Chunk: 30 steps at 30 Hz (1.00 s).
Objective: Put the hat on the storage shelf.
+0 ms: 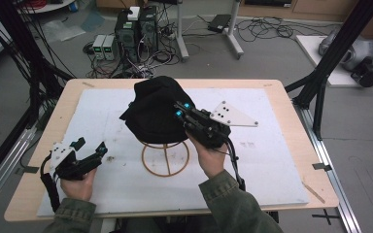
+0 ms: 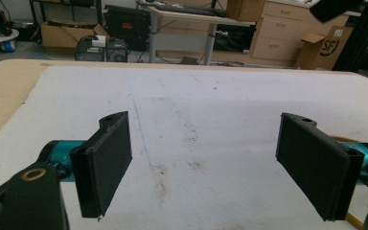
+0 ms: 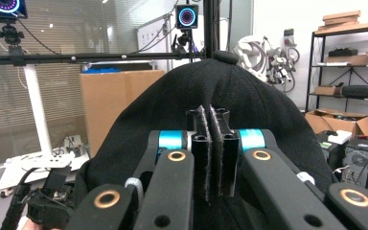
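1. Centrally on the worktop (image 1: 272,145), which is covered by a white mat, a black cap (image 1: 153,109) sits on top of a thin wire stand (image 1: 165,158).
2. From the high view, the right tongs (image 1: 180,110) reach in from the person's right side and touch the cap's right flank.
3. Seen along the right tongs (image 3: 212,143), the jaws are pressed together with only a thin seam between them, and black fabric of the cap (image 3: 249,96) lies directly behind and around them. They look to be pinching a fold of the cap, though the fold itself is hard to make out.
4. Well apart, the left tongs (image 1: 94,150) rest low over the mat, to the left of the stand.
5. Seen along the left tongs (image 2: 211,163), the jaws stand wide apart with nothing between them, just bare stained mat.
6. The cap lies up and to the right of the left tongs; the right hand (image 1: 211,158) is much the nearer.
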Each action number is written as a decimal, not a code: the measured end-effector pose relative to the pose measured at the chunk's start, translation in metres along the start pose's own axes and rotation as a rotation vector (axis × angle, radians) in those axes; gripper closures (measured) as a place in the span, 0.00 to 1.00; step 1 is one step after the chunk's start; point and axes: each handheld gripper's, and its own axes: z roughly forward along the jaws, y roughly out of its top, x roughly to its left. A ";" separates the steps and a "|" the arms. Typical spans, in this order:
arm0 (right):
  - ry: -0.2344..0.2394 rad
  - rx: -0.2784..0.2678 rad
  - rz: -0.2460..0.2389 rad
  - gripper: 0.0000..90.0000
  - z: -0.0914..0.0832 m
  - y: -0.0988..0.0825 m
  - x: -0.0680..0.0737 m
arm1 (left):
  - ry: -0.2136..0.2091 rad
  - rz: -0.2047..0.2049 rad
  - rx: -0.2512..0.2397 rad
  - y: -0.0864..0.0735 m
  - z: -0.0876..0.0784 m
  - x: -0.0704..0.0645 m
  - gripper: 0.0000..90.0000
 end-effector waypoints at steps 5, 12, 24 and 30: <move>-0.006 -0.005 0.000 0.98 -0.002 -0.003 -0.001 | 0.003 0.001 0.007 0.000 0.000 0.002 0.22; -0.007 -0.009 -0.017 0.98 -0.005 -0.008 0.002 | 0.004 -0.010 0.002 0.000 0.000 0.002 0.22; -0.021 -0.007 -0.027 0.94 -0.005 -0.009 0.004 | 0.007 -0.010 0.003 0.001 -0.001 0.003 0.22; -0.025 -0.002 -0.022 0.86 -0.005 -0.010 0.003 | 0.009 -0.015 0.001 0.001 -0.002 0.004 0.22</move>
